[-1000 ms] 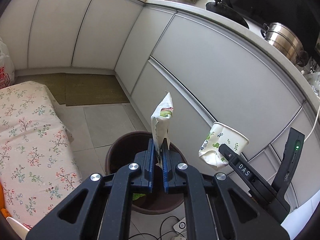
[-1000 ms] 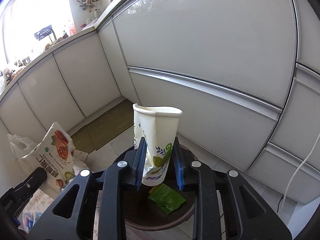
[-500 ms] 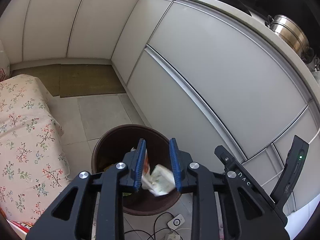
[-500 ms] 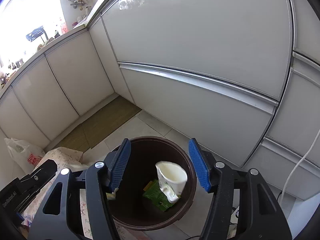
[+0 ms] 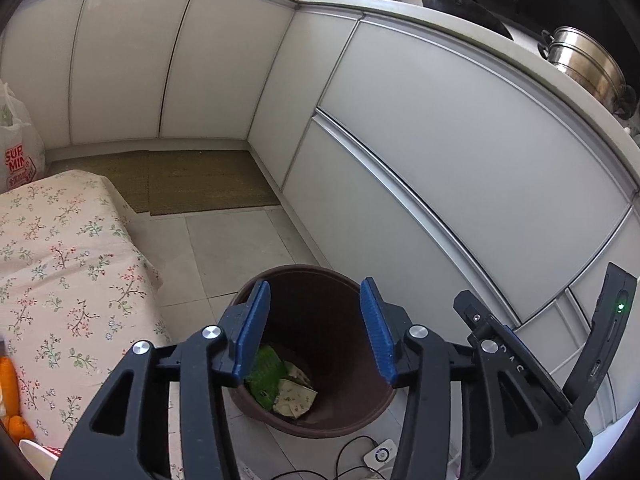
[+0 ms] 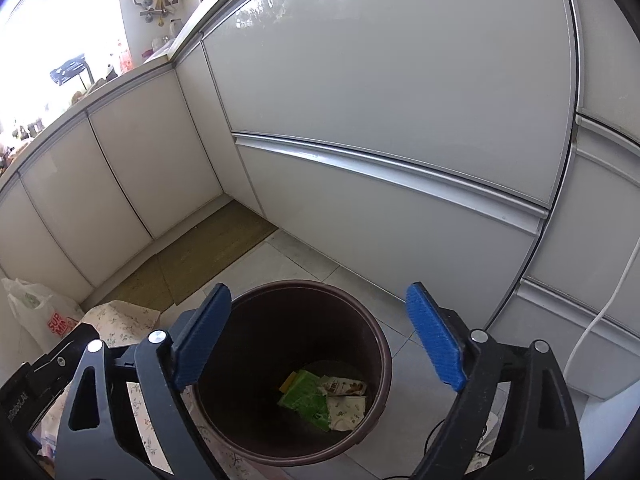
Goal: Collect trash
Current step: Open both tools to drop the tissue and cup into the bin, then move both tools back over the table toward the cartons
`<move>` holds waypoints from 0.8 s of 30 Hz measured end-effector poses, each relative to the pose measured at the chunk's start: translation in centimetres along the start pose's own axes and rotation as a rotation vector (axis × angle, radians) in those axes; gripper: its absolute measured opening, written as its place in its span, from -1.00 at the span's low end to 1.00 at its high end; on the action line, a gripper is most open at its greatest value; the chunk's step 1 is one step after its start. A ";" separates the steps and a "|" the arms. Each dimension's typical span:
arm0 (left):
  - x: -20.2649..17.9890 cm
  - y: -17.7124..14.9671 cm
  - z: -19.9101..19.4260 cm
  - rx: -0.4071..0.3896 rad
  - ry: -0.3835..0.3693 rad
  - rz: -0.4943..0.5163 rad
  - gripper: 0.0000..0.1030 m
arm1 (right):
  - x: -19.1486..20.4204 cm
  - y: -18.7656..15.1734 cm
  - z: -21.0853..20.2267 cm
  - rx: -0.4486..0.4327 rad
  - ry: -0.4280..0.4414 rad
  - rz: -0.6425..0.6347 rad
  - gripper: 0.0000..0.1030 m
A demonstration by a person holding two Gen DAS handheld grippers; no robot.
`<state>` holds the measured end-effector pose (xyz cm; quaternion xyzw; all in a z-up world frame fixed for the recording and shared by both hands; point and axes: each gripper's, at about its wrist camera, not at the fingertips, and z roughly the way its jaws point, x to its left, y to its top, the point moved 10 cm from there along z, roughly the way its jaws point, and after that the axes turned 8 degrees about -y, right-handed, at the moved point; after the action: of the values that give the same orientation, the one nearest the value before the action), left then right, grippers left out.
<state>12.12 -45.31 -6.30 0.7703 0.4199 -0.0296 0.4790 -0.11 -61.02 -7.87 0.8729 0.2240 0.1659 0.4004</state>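
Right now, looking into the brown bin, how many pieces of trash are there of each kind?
Green wrapper: 1
White printed wrapper: 1
Crushed paper cup: 1
Total: 3 in the brown bin; the yellow edge beside the green one may be a fourth.

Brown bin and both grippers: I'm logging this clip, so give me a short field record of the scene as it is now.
bin: round dark brown plastic trash bin on the tiled floor beside the white cabinets
contents: green wrapper, crumpled white paper cup with leaf print
left gripper: open, empty, above the bin
right gripper: open, empty, above the bin
beside bin: floral cloth
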 end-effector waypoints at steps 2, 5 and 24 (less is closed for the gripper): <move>0.7 0.1 -0.5 -0.013 0.030 0.005 0.09 | 0.5 -0.1 -0.2 -0.002 0.003 -0.007 0.80; 1.8 0.2 -1.1 -0.013 0.057 0.007 0.09 | 1.7 -0.5 -0.4 0.000 0.012 -0.034 0.84; 10.8 -0.3 -7.9 -0.041 0.207 -0.080 0.22 | 11.4 -3.6 -3.5 -0.023 0.081 -0.219 0.86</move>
<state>16.07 -32.56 -7.07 0.7419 0.4982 0.0394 0.4470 6.95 -50.75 -7.25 0.8311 0.3322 0.1588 0.4168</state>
